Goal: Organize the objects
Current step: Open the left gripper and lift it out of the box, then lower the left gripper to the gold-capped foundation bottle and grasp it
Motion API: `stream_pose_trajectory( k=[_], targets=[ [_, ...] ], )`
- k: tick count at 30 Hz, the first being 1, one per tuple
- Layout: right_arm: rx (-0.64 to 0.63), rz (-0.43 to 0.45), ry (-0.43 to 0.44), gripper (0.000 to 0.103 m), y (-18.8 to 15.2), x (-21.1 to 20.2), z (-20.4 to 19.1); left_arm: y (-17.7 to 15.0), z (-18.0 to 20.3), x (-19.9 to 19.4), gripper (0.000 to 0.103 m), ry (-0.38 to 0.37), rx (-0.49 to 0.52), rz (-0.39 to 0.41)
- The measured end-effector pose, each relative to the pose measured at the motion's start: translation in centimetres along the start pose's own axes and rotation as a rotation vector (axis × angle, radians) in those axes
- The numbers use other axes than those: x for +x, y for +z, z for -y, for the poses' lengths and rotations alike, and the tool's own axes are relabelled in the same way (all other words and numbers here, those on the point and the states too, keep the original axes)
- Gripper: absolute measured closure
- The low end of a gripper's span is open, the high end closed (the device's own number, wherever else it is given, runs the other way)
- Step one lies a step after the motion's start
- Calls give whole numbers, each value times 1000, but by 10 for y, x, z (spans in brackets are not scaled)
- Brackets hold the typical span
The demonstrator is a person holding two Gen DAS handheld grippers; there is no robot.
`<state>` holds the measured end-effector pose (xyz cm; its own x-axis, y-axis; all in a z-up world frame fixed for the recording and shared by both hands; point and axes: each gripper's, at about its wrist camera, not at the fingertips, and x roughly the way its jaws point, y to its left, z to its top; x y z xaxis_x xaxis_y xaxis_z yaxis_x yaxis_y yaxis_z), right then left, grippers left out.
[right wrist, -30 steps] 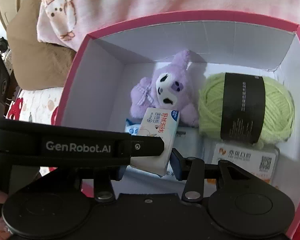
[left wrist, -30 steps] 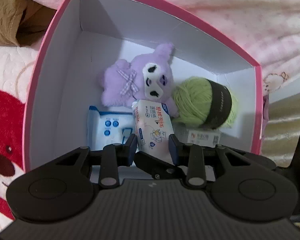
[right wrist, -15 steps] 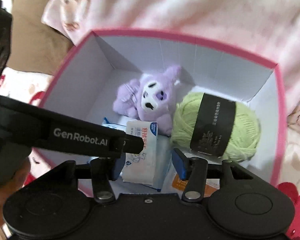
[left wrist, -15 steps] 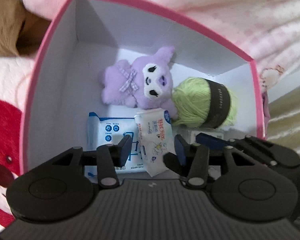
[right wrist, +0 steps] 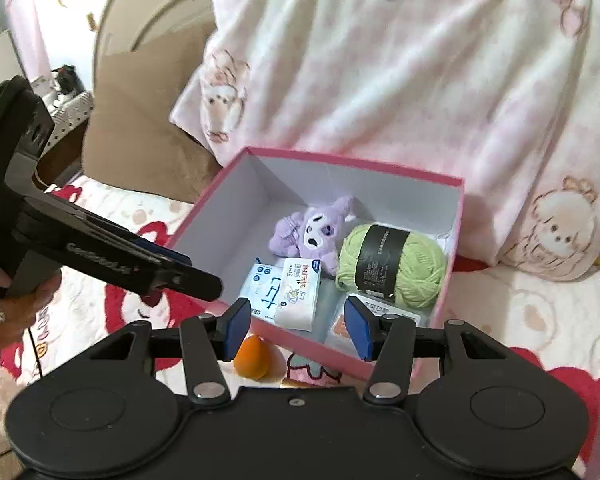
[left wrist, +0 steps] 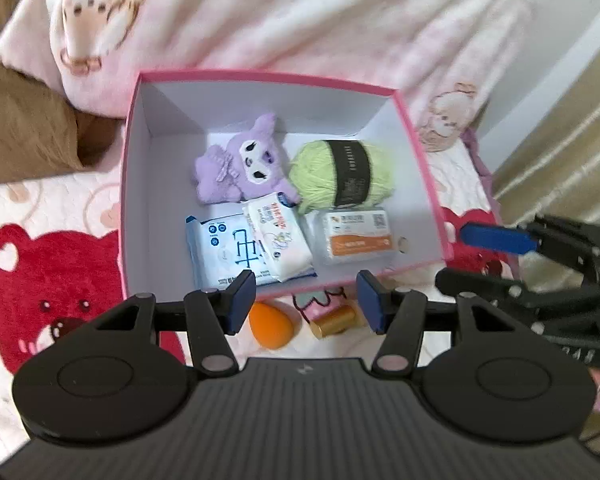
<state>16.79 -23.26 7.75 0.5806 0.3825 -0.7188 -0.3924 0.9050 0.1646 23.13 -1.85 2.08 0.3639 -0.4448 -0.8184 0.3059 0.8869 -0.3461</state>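
mostly pink bedding (left wrist: 300, 20) — bear-print quilt (left wrist: 52, 264), curtain (left wrist: 572, 152)

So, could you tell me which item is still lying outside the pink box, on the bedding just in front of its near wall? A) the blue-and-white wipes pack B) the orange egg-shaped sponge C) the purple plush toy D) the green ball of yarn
B: the orange egg-shaped sponge lies on the bedding outside the pink box's near wall, while the yarn, plush toy and wipes pack all sit inside it.
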Motion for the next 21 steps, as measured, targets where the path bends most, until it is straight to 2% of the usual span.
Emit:
stream_pose_trajectory(
  k=[5,9,12,16,21],
  targets=[
    [-25,22,4,42,-14,-19,3,-21,15,-20,46,-12,25,45],
    [8,-17,-3,42,-34,-15,12,-47,21,-20,46,-17,16,98],
    [34,-58,-18,42,-49,-3,21,-68,20,-7,46,-35,1,116],
    [29,-91,-26,42,-68,12,31,-88,20,20,47,-77,-25,99],
    [6,-127,-29,42,-85,45,40,-106,20,59,49,-86,-65,118]
  ],
)
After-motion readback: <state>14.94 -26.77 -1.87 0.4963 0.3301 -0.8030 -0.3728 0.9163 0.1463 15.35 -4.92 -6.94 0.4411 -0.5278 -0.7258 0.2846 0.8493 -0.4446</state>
